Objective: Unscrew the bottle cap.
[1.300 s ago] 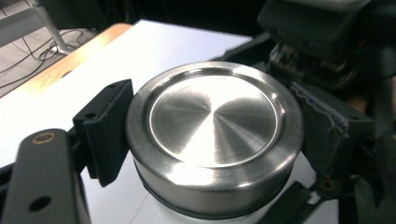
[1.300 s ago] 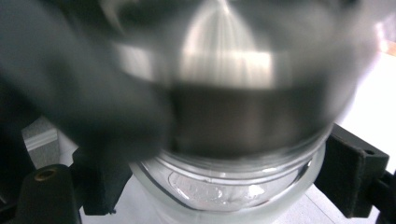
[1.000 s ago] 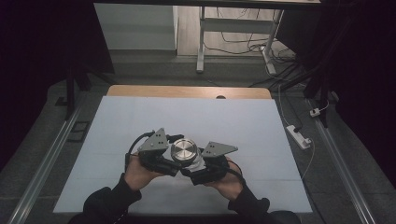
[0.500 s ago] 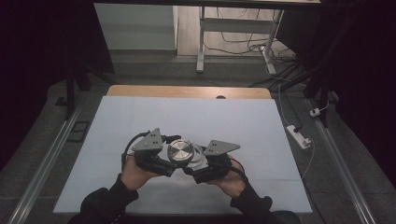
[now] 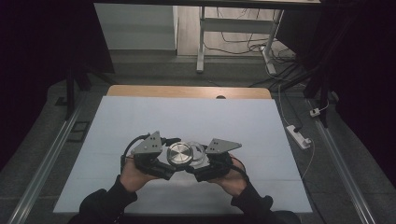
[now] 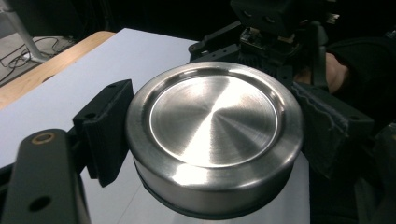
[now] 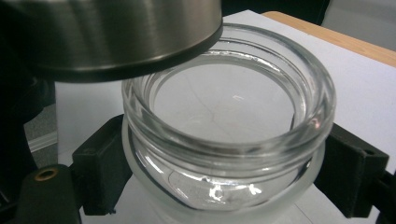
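My left gripper (image 6: 217,133) is shut on a round brushed-steel lid (image 6: 215,121), its black jaws pressing the lid's left and right sides. My right gripper (image 7: 229,179) is shut on an empty clear glass jar (image 7: 233,140), gripped below its thick rim. In the right gripper view the lid (image 7: 116,32) hangs tilted over the upper left part of the jar's open mouth, apart from the rim. From above, the lid (image 5: 180,153) sits just left of the jar (image 5: 200,150), between the left gripper (image 5: 172,159) and the right gripper (image 5: 201,162), held a little above the table's near middle.
A white sheet (image 5: 187,116) covers the table, with a strip of bare wood (image 5: 187,91) along the far edge. A white power strip (image 5: 299,136) lies on the floor to the right. Metal rails (image 5: 51,154) run along both sides.
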